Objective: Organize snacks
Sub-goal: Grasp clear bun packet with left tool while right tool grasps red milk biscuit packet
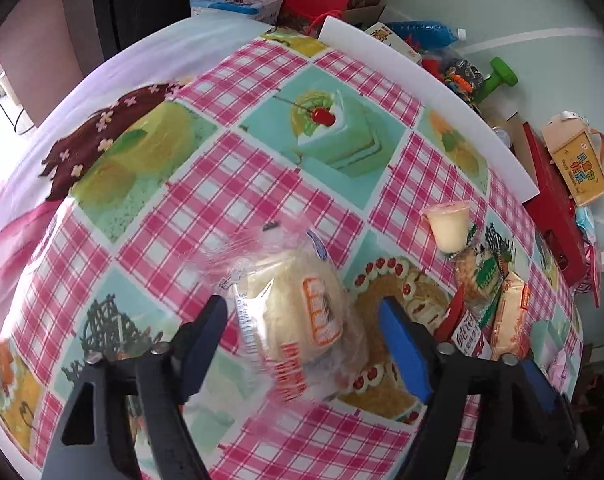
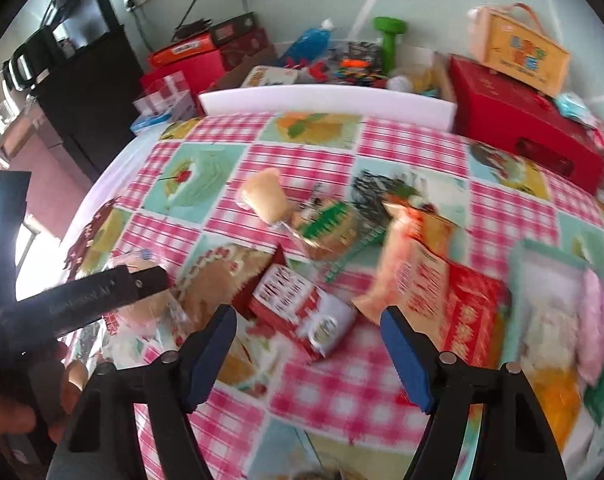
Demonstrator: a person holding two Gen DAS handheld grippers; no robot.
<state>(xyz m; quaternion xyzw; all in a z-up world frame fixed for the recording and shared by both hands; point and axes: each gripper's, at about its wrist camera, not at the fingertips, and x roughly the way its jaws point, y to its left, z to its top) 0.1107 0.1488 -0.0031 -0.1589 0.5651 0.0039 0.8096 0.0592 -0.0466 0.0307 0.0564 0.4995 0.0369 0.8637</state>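
One wrapped bun [image 1: 298, 312] between left fingers [image 1: 208, 336], untouched — right fingers [image 2: 401, 340] apart, empty.

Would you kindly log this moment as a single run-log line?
left hand-held gripper: open around wrapped bun | right hand-held gripper: open over red-and-white packet | surface: checked tablecloth

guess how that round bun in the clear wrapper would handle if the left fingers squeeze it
The wrapped bun looks soft and puffy, so it would likely squash rather than resist. Its clear film is loose and crinkled, so the left gripper fingers may slide on it or catch only plastic. It seems light for its size, and a nudge would probably scoot it across the tablecloth.
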